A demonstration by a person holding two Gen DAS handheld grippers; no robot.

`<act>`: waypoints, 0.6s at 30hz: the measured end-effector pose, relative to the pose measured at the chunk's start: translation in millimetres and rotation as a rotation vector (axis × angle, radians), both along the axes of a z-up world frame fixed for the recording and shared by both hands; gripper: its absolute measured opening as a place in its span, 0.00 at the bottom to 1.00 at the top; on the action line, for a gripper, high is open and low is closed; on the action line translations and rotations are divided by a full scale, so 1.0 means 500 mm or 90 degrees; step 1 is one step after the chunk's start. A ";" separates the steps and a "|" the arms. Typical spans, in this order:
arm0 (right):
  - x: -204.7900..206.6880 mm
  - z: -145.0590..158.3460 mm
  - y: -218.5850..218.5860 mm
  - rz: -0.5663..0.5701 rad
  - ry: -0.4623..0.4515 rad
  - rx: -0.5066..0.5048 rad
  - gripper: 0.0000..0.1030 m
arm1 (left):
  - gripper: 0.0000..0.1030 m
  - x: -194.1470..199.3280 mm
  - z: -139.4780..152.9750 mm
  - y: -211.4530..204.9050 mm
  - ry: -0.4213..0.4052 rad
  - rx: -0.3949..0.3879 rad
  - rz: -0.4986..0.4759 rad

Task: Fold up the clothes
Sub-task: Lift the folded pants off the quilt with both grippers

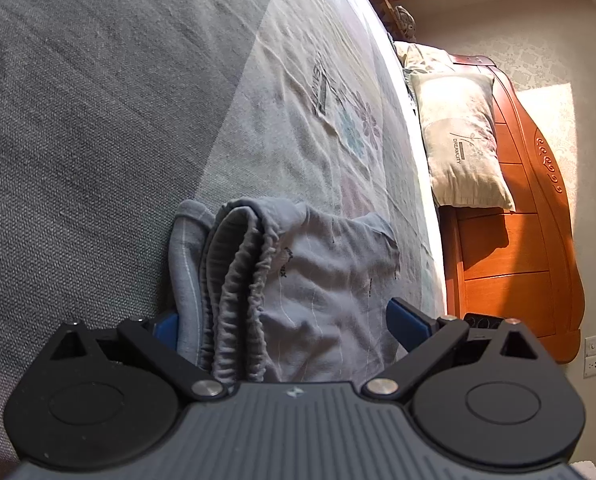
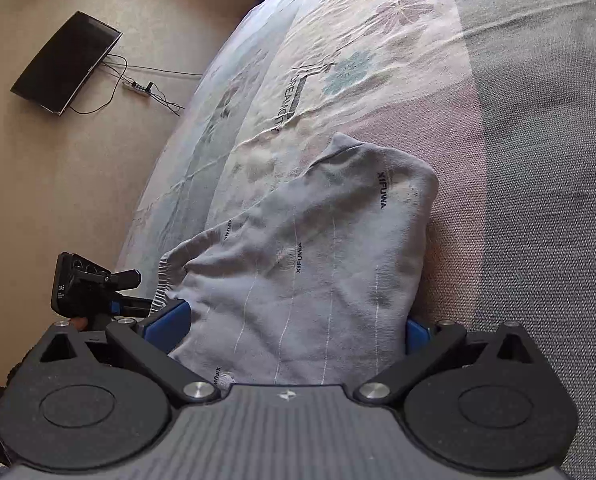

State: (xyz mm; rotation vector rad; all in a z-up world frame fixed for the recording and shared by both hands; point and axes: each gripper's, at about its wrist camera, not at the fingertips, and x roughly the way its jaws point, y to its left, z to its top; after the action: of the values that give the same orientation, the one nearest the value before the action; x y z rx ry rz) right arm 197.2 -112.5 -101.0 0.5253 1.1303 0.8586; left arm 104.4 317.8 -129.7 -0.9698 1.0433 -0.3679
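Observation:
A grey garment (image 1: pixel 317 272) with thin white stripes, small printed letters and a gathered elastic waistband (image 1: pixel 238 280) lies bunched and folded on the bed. My left gripper (image 1: pixel 286 322) stands open, its blue pads (image 1: pixel 407 320) on either side of the waistband end. In the right wrist view the same garment (image 2: pixel 317 248) spreads between the wide-apart blue pads (image 2: pixel 170 322) of my right gripper (image 2: pixel 294 326), which is open. The left gripper (image 2: pixel 132 290) shows there at the garment's left edge, by the waistband.
The bed has a pale flowered sheet (image 1: pixel 317 100) beside a dark grey section (image 1: pixel 78 120). A pillow (image 1: pixel 457 140) leans on the orange wooden headboard (image 1: pixel 517 240). A dark screen (image 2: pixel 66 64) and a power strip (image 2: pixel 138 87) with cables sit beyond the bed edge.

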 end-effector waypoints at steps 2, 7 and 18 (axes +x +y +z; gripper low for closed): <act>-0.002 0.000 -0.002 0.003 -0.004 -0.002 1.00 | 0.95 0.004 0.002 -0.002 0.006 0.005 -0.002; -0.002 -0.001 -0.007 0.002 -0.003 0.007 1.00 | 0.96 0.030 0.012 -0.018 0.001 0.040 -0.006; -0.014 -0.004 -0.018 0.004 0.014 0.025 1.00 | 0.98 -0.023 0.015 -0.036 0.011 0.041 -0.035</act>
State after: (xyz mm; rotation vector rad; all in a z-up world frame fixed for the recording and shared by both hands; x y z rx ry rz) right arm 190.3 -121.7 -102.9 0.5652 1.1375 0.8832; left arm 93.0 300.0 -122.4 -0.8886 1.0927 -0.3696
